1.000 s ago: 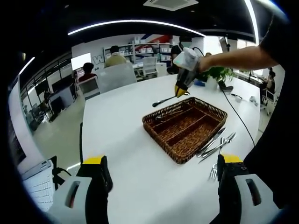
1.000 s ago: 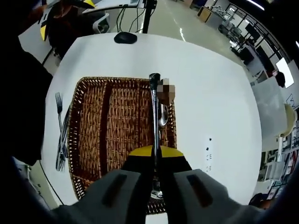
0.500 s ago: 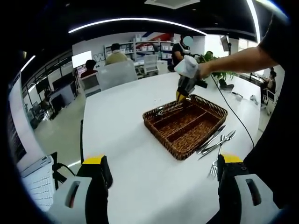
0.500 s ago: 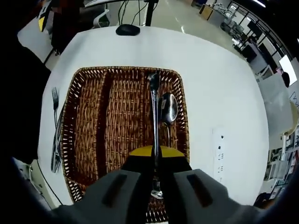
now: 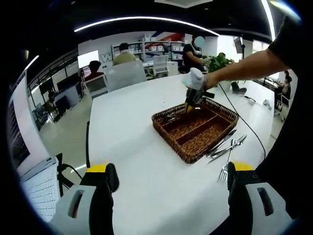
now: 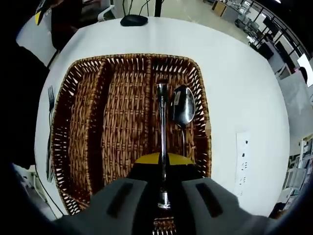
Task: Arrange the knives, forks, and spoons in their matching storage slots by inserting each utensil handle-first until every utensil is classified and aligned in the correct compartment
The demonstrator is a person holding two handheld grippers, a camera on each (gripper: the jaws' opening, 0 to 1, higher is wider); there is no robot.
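Over the wicker tray (image 6: 80, 122), right tongs (image 6: 162, 164) clamp a utensil handle (image 6: 162, 122); left tongs (image 5: 168, 183) gape

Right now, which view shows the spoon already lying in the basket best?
The right gripper view: the spoon lies bowl-up in the wicker basket's right compartment, beside the utensil gripped by the right hand-held gripper. In the left gripper view the basket is far off and the spoon is too small to make out.
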